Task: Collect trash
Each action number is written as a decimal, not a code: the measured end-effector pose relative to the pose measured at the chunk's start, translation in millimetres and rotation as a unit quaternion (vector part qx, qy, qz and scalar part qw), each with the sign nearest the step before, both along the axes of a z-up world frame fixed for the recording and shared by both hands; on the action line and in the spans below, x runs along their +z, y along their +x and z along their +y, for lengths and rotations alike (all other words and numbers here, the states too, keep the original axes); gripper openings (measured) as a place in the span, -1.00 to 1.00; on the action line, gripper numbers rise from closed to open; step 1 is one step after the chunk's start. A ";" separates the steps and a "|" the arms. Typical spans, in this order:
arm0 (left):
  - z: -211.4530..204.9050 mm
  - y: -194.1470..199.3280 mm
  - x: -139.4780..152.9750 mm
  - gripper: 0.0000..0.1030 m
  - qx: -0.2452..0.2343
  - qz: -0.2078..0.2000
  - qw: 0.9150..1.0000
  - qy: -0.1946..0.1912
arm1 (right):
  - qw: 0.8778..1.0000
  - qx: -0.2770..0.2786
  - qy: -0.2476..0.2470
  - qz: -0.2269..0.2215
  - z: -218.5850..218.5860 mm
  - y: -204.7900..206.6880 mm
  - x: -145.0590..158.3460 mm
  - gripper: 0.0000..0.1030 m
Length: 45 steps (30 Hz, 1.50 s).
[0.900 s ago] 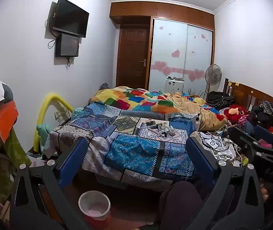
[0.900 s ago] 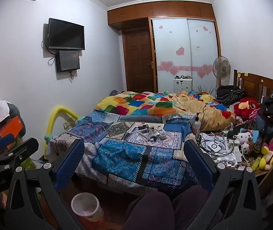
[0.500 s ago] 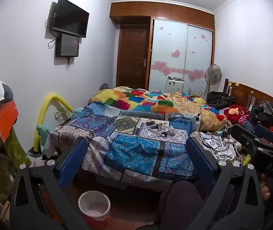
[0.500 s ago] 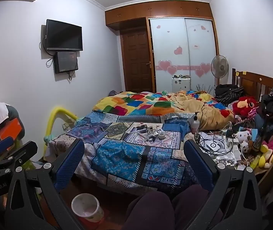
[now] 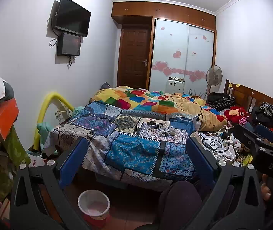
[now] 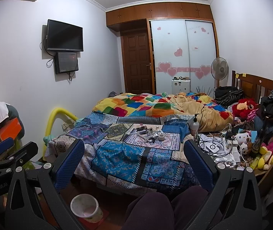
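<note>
On the floor at lower left, the small bin [image 5: 94,204] stands before the bed [image 5: 136,149], just as it did a moment ago. Both tongs, left [image 5: 136,163] and right [image 6: 134,163], hold wide apart with nothing between them, barely shifted since. Further right, the likely trash, a small clutter [image 6: 151,135] of bits on the patchwork quilt, lies untouched. Collecting has not begun; a reach toward it seems next.
</note>
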<state>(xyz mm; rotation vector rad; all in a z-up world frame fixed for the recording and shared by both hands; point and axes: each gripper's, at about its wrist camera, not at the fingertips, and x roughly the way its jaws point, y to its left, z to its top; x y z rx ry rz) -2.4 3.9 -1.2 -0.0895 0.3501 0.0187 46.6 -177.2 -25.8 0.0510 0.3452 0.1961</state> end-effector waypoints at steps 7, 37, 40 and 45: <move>-1.9 -0.3 -5.3 1.00 0.000 0.000 1.000 -0.002 | 1.000 0.000 0.000 -0.001 1.4 -0.6 -0.5 1.00; -0.1 -0.7 -5.9 1.00 0.001 0.000 1.000 -0.007 | 1.000 -0.002 -0.003 -0.004 2.7 -1.2 0.7 1.00; 0.1 -0.7 -5.8 1.00 0.000 0.000 1.000 -0.007 | 1.000 -0.002 -0.003 -0.004 2.9 -1.4 0.7 1.00; -0.3 -1.4 -5.3 1.00 0.000 0.000 1.000 -0.008 | 1.000 -0.002 -0.002 -0.004 2.7 -1.6 0.6 1.00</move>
